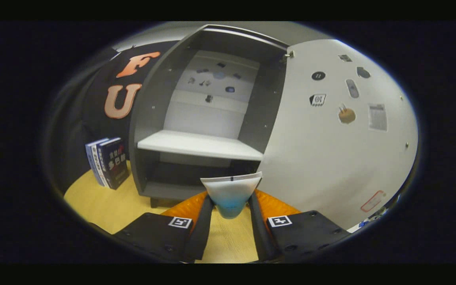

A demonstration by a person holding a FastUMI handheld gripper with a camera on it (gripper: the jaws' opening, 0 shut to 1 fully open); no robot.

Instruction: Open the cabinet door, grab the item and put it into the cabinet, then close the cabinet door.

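We have the tool (230, 208) clamped on the item (231, 194), a small pale pouch-like thing with a blue lower part, wider at its top edge and narrowing downward; both fingers press its sides, so it sits between them, raised above the table (93, 202). The cabinet (152, 99) stands straight ahead, just beyond the item, toward the far side of the table, and its door (331, 158) is swung wide open to the right. Inside, a white shelf (200, 144) runs crosswise at mid height, with a darker bay beneath it. The item's top edge lies level with that lower bay and just under the shelf's front lip, so we judge the coming move to be a straight push forward, raised if the shelf is the target. Some books (107, 162) stand to the left of the cabinet, well clear of the path.
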